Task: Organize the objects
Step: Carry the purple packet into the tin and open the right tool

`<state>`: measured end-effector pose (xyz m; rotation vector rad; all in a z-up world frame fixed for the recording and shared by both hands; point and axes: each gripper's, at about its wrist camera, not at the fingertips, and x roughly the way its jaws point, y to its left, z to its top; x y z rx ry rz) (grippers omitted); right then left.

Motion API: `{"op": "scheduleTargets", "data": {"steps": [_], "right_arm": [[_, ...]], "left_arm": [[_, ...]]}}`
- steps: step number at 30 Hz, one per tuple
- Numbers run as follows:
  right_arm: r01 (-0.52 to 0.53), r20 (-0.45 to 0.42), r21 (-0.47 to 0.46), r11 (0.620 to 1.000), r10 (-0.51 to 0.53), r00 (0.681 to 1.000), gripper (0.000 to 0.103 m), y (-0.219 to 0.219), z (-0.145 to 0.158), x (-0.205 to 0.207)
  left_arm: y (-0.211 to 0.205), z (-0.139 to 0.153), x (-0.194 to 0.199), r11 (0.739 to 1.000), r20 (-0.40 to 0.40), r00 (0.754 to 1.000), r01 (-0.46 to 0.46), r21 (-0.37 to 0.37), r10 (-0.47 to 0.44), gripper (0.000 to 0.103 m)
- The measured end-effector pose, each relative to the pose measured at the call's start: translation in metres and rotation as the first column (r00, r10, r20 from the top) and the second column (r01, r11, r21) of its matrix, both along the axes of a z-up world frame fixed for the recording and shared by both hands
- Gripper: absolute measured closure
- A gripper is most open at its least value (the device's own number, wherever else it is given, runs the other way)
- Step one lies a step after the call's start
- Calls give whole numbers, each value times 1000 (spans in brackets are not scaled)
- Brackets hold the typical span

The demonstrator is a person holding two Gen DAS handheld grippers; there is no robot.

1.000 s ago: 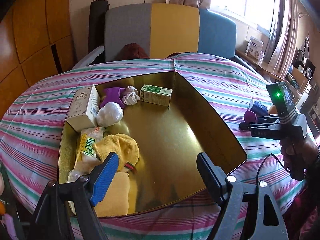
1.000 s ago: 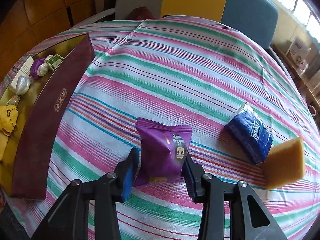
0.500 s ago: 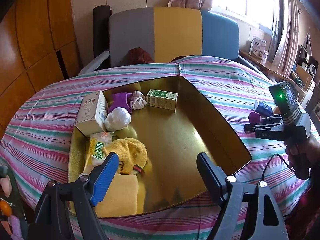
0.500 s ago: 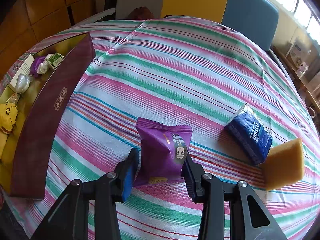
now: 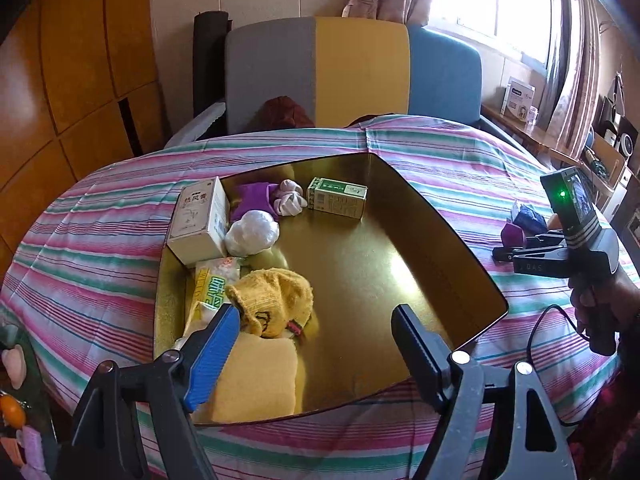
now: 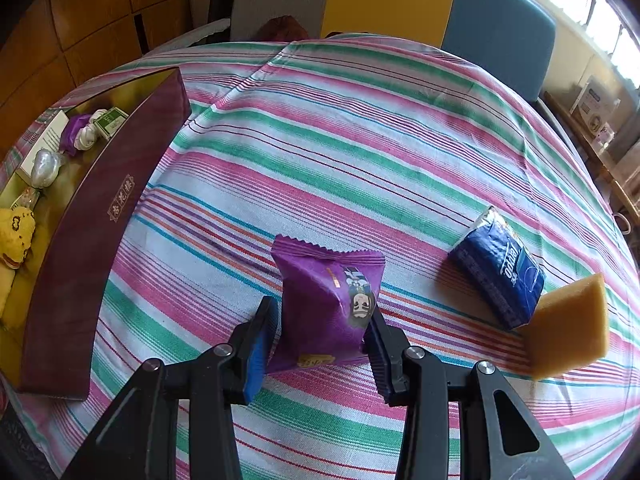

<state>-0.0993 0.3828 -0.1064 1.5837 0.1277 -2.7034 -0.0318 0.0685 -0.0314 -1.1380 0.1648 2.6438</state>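
- Our right gripper (image 6: 320,344) clamps the purple packet (image 6: 326,300), right of the box (image 6: 100,216), long axis upright, serrated edge up.
- Our left gripper (image 5: 316,344) hangs released over the box.

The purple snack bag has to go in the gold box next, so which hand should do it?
The right. Its gripper is already closed around the purple snack bag on the striped cloth. The left gripper hangs open and empty over the gold box, away from the bag.
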Motion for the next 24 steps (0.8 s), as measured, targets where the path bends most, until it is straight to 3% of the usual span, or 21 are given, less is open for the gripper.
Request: {"op": "scheduleTargets", "data": {"steps": [10, 11, 15, 20, 24], "right_arm": [[55, 32, -15, 998, -55, 998, 63, -2, 7, -2], [60, 28, -23, 998, -59, 998, 69, -3, 12, -2], [63, -6, -39, 997, -63, 998, 69, -11, 34, 0], [56, -5, -3, 998, -56, 998, 69, -26, 41, 2], [40, -45, -55, 998, -43, 998, 69, -38, 62, 5]], "left_arm": [[-25, 1, 3, 999, -3, 1000, -19, 27, 19, 27], [-27, 1, 3, 999, -2, 1000, -21, 30, 21, 27], [-37, -2, 3, 999, 4, 1000, -29, 45, 29, 27], [-45, -3, 2, 997, 9, 999, -36, 66, 35, 28], [-50, -2, 0, 997, 5, 999, -43, 70, 43, 28]]}}
